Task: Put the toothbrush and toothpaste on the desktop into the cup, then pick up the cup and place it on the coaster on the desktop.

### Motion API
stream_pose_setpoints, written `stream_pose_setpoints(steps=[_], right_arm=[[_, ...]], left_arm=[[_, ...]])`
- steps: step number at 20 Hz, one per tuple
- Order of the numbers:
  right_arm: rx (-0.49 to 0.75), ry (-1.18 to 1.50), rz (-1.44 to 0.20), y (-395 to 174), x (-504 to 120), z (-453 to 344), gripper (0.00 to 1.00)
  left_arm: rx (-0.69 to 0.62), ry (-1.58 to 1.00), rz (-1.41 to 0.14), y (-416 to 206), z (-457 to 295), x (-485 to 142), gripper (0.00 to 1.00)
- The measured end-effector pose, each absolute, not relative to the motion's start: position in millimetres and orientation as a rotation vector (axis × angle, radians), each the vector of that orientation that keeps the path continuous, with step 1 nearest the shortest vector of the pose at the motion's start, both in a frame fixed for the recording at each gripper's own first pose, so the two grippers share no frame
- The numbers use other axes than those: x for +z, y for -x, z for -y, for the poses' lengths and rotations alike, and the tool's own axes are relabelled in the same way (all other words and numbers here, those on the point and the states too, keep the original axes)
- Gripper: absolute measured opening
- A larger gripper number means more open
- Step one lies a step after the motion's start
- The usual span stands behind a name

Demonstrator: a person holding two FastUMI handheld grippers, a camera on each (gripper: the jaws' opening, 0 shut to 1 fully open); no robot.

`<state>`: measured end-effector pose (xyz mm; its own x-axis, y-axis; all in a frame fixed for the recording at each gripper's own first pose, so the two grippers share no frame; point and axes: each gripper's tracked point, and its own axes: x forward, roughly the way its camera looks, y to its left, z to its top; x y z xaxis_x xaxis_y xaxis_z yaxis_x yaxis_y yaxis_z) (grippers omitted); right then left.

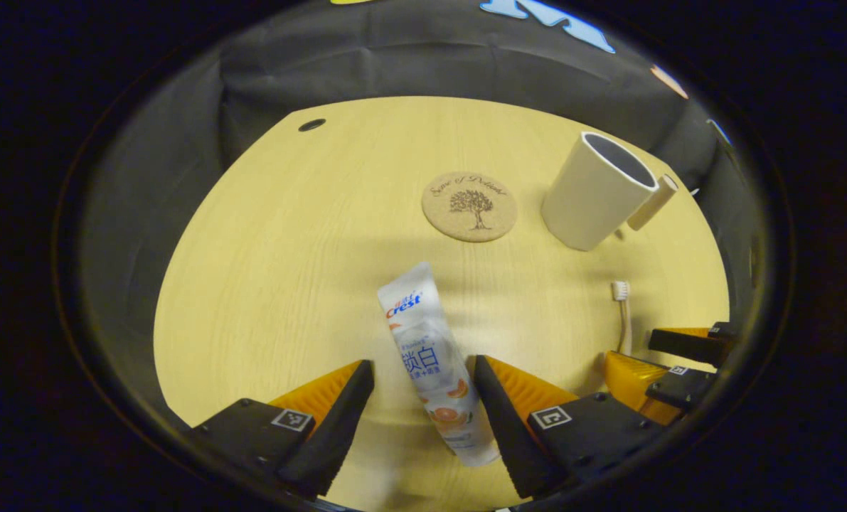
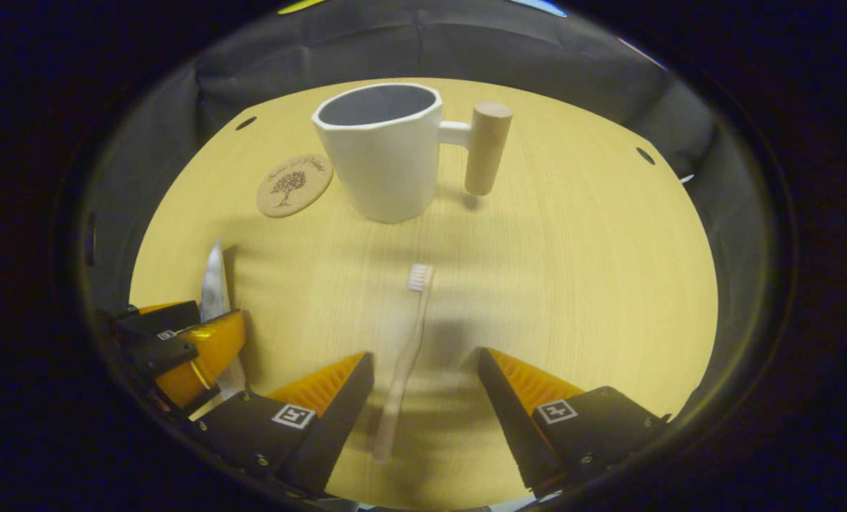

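A white toothpaste tube lies on the wooden desktop between the open fingers of my left gripper; its right finger is close to the tube, the left one stands apart. The beige toothbrush lies between the open fingers of my right gripper, bristles pointing to the cup, touching neither finger. A white cup with a wooden handle stands upright beyond it. The round cork coaster lies left of the cup. In the left gripper view the cup, coaster and toothbrush also show.
Black cloth walls close in the desktop on all sides. Small dark holes sit near the desk's far corners. The other gripper shows at the right in the left gripper view, and the left one at the left in the right gripper view.
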<state>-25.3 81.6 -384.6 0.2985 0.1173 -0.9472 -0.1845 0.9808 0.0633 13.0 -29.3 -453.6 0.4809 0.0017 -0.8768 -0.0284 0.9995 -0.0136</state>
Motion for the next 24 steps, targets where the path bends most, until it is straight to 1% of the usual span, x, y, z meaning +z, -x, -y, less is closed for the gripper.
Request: stream_pose_setpoints(steps=[2, 3, 4, 5, 6, 7, 8, 9, 10, 11, 12, 13, 14, 15, 16, 17, 18, 19, 20, 24], right_arm=[[0.197, 0.057, -1.243, 24, -385, -82, 0.97], [0.196, 0.056, -1.242, 25, -385, -82, 0.97], [0.195, 0.053, -1.242, 24, -384, -82, 0.97], [0.193, 0.05, -1.251, 25, -385, -83, 0.97], [0.187, 0.048, -1.26, 24, -385, -82, 0.97], [0.174, 0.044, -1.266, 23, -384, -82, 0.96], [0.162, 0.036, -1.283, 23, -384, -81, 0.89], [0.157, 0.03, -1.298, 23, -383, -82, 0.76], [0.144, 0.022, -1.306, 20, -383, -82, 0.75], [0.132, 0.011, -1.319, 21, -384, -82, 0.49], [0.133, 0.012, -1.331, 20, -384, -82, 0.43], [0.133, 0.017, -1.327, 18, -381, -80, 0.43], [0.117, -0.003, -1.339, 20, -384, -81, 0.28], [0.12, 0.001, -1.339, 16, -384, -81, 0.13], [0.139, 0.009, -1.338, 15, -382, -80, 0.13], [0.135, -0.007, -1.34, 15, -381, -82, 0.09], [0.134, -0.011, -1.324, 12, -383, -83, 0.04], [0.135, -0.014, -1.327, 15, -379, -82, 0.04], [0.137, -0.021, -1.321, 14, -379, -82, 0.03], [0.144, -0.077, -1.306, 14, -380, -82, 0.02]], left_arm=[[0.031, 0.04, -1.064, -13, 28, -454, 0.95], [0.034, 0.039, -1.063, -13, 27, -453, 0.99], [0.036, 0.043, -1.064, -13, 26, -454, 0.94], [0.039, 0.043, -1.065, -14, 26, -454, 0.92], [0.043, 0.043, -1.065, -14, 25, -454, 0.87], [0.048, 0.048, -1.071, -14, 25, -454, 0.77], [0.047, 0.049, -1.072, -16, 27, -455, 0.71], [0.046, 0.045, -1.08, -15, 26, -453, 0.63], [0.039, 0.053, -1.078, -16, 26, -454, 0.63], [0.041, 0.048, -1.084, -17, 27, -452, 0.48], [0.034, 0.042, -1.091, -16, 28, -453, 0.48], [0.036, 0.041, -1.098, -17, 28, -453, 0.48], [0.04, 0.044, -1.098, -18, 27, -454, 0.43], [0.052, 0.065, -1.095, -19, 28, -452, 0.41], [0.057, 0.07, -1.086, -18, 28, -453, 0.29], [0.058, 0.082, -1.093, -17, 29, -454, 0.3], [0.05, 0.082, -1.089, -15, 27, -451, 0.2], [0.056, 0.093, -1.083, -20, 27, -457, 0.22], [0.057, 0.1, -1.082, -17, 27, -450, 0.14], [0.053, 0.105, -1.079, -16, 27, -450, 0.14]])
